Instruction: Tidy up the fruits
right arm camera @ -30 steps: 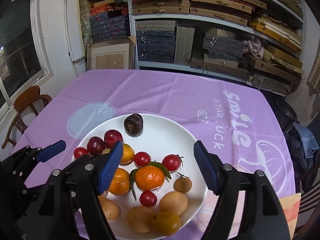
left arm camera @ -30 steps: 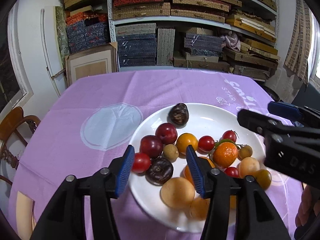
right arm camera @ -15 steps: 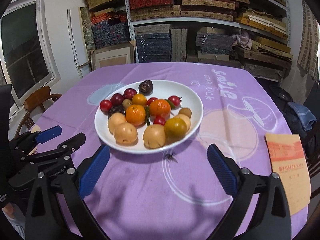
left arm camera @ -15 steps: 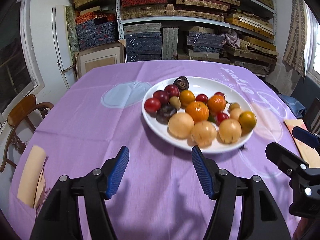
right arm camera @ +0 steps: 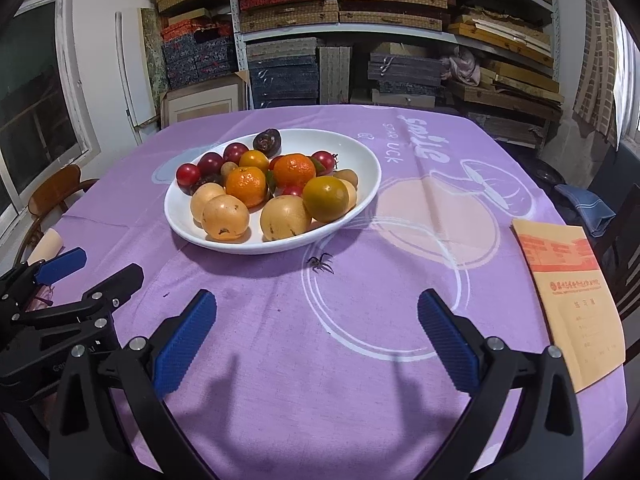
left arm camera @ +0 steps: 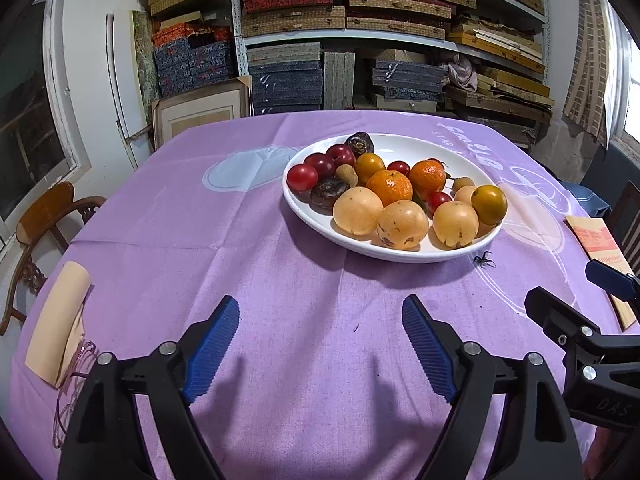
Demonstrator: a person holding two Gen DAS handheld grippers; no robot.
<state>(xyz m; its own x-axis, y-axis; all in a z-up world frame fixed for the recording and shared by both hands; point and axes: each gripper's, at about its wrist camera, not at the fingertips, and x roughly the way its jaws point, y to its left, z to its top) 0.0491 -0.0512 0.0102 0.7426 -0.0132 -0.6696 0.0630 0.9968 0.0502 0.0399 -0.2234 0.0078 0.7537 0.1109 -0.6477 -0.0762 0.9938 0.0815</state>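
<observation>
Fingers of both the left gripper (left arm camera: 320, 344) and right gripper (right arm camera: 316, 336) have just been opening, nothing between them; the fruit plate (left arm camera: 400, 254) lies ahead on the bench (left slightly nearer, I judge).

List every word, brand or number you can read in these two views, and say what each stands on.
"Smile": purple tablecloth, white print beyond the plate.
"STAR LUCK": same tablecloth, beside it, partly hidden by the plate.
"DAS": right gripper, on its body; more may be cut off.
Orange envelope: red print, too small to read.
</observation>
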